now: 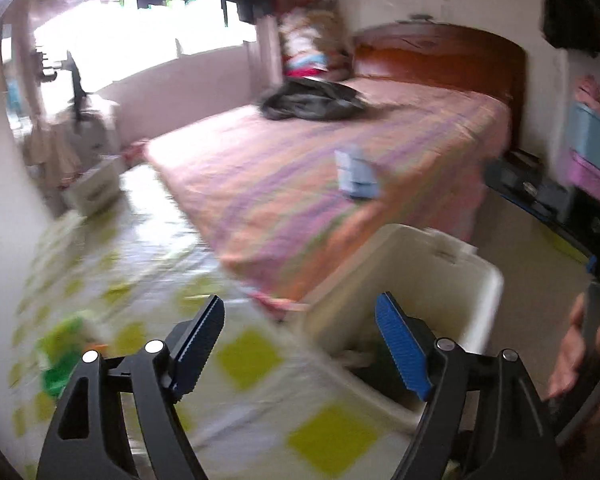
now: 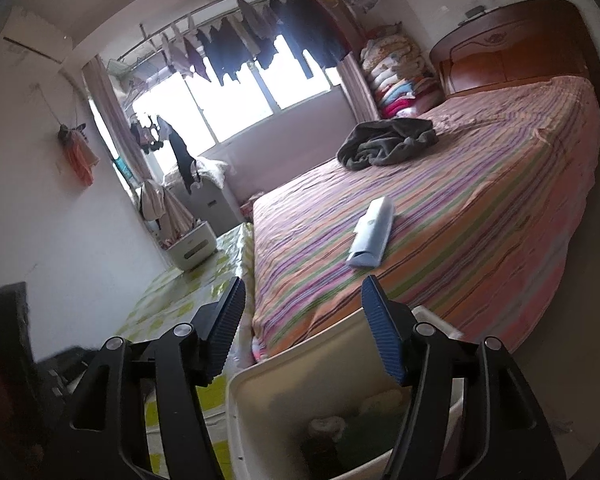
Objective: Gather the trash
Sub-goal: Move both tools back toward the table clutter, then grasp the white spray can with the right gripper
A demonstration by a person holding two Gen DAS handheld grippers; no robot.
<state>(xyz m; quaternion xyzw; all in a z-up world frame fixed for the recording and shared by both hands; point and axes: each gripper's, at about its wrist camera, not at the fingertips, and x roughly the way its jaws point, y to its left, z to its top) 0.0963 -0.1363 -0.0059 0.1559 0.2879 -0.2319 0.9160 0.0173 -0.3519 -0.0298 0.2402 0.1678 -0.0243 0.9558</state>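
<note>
A white bin [image 1: 482, 300] stands on the floor at the foot of the bed; it also shows in the right wrist view [image 2: 300, 364], with dark and pale trash inside. A pale blue-white packet [image 1: 356, 174] lies on the striped bedspread, also in the right wrist view [image 2: 372, 232]. A green wrapper [image 1: 60, 356] lies on the patterned floor at left, blurred. My left gripper [image 1: 300, 344] is open and empty, above the floor beside the bin. My right gripper [image 2: 304, 320] is open and empty, just above the bin's rim.
The bed [image 2: 480, 200] with a wooden headboard fills the right. A dark garment [image 2: 388, 142] lies on it. A white appliance [image 2: 192, 248] stands by the left wall. Clothes hang at the window. Coloured drawers [image 1: 592, 148] stand at far right.
</note>
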